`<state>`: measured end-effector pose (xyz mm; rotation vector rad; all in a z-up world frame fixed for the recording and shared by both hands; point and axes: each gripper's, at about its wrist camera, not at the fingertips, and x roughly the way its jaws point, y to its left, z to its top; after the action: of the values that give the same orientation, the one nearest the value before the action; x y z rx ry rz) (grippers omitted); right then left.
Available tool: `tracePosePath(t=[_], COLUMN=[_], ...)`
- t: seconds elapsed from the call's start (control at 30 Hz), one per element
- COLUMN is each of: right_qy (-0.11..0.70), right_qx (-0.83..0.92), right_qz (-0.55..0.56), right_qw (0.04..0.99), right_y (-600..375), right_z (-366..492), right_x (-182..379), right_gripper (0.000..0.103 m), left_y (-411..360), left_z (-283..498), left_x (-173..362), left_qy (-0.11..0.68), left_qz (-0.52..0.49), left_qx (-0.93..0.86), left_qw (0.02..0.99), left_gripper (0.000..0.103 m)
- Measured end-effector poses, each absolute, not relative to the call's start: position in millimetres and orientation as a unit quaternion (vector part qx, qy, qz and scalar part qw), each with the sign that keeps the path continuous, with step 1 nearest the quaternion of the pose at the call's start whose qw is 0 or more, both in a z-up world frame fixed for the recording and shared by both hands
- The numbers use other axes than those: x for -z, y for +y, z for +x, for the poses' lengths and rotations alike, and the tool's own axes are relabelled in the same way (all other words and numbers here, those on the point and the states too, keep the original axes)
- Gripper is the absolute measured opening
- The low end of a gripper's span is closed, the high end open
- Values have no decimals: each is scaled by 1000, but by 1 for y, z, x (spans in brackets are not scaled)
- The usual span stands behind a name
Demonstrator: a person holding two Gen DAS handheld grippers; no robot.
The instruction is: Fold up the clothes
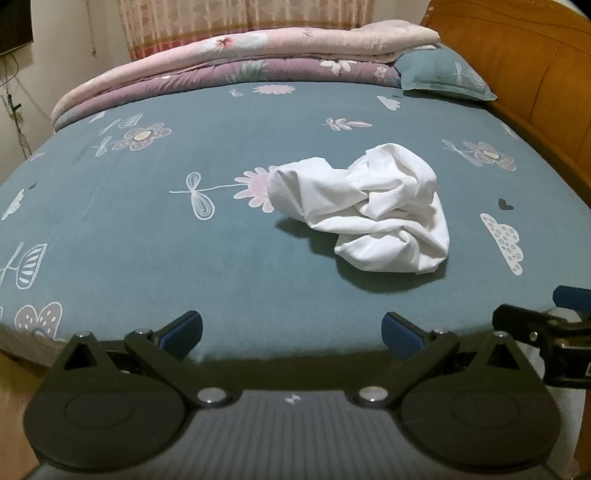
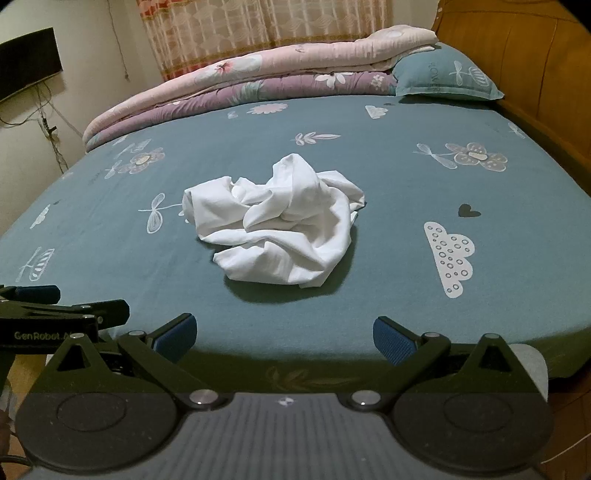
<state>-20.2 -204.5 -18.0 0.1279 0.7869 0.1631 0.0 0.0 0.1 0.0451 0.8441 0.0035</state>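
A crumpled white garment [image 1: 365, 210] lies in a heap on the teal flowered bed sheet [image 1: 184, 258], a little right of centre in the left wrist view and near the middle [image 2: 280, 229] in the right wrist view. My left gripper [image 1: 291, 332] hovers at the bed's near edge, open, with nothing between its blue pads. My right gripper [image 2: 282, 338] is likewise open and empty, short of the garment. Each gripper shows at the edge of the other's view: the right one [image 1: 554, 332] and the left one [image 2: 55, 314].
Folded pink and purple quilts [image 1: 240, 66] lie along the far side of the bed. A teal pillow [image 1: 443, 77] rests against the wooden headboard [image 1: 535, 66] at the right. A curtain [image 2: 266, 33] hangs behind. Cables run down the left wall [image 2: 48, 125].
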Motion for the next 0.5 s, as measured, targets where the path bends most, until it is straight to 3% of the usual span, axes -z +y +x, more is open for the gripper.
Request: tracePosePath(t=[0.5], right_qy=[385], right_qx=[-79], right_qz=[57], right_qw=[918], right_y=[-204], right_z=[-19], right_x=[18], right_gripper=[103], left_y=[-2], left_z=[-1], left_x=[-2], left_qy=[408], left_qz=[25], left_qx=[1], left_qw=[913], left_gripper=[102])
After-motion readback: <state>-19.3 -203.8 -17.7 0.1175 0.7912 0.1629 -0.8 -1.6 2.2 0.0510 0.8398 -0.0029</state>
